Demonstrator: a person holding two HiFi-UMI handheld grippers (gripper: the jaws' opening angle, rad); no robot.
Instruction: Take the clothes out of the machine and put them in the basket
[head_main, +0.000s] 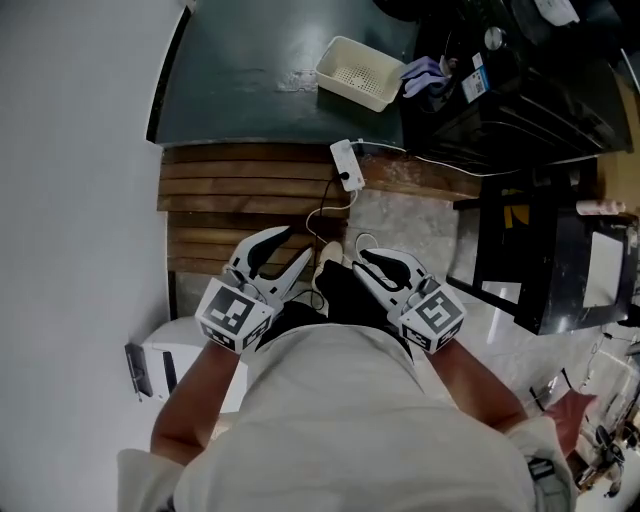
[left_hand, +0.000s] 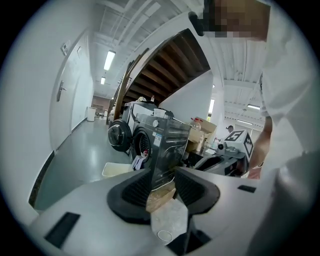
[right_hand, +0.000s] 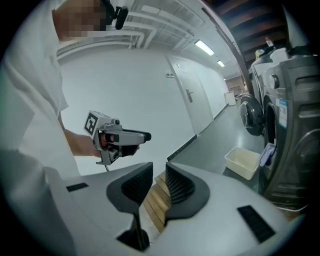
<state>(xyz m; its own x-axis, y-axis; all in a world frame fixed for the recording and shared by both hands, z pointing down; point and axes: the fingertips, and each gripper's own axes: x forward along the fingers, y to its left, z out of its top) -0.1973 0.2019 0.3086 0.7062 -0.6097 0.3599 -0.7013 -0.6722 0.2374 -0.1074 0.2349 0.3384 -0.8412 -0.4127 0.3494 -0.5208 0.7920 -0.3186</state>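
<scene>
In the head view my left gripper (head_main: 288, 252) and right gripper (head_main: 368, 268) are held side by side close to my body, both open with nothing between the jaws. Far ahead, the cream basket (head_main: 358, 72) stands on the dark green floor, beside the black washing machine (head_main: 520, 95). Pale purple clothes (head_main: 424, 76) hang out of the machine's door. The left gripper view looks past the left gripper (left_hand: 163, 173) at the machine (left_hand: 167, 142), clothes (left_hand: 141, 159) and basket (left_hand: 116, 170). The right gripper (right_hand: 159, 168) frames wooden slats, with the basket (right_hand: 243, 162) and clothes (right_hand: 268, 154) to its right.
A slatted wooden platform (head_main: 245, 190) lies between me and the green floor, with a white power strip (head_main: 347, 165) and its cable at its right end. A black metal frame (head_main: 520, 270) stands on the right. More washing machines (left_hand: 120, 135) line the hall behind.
</scene>
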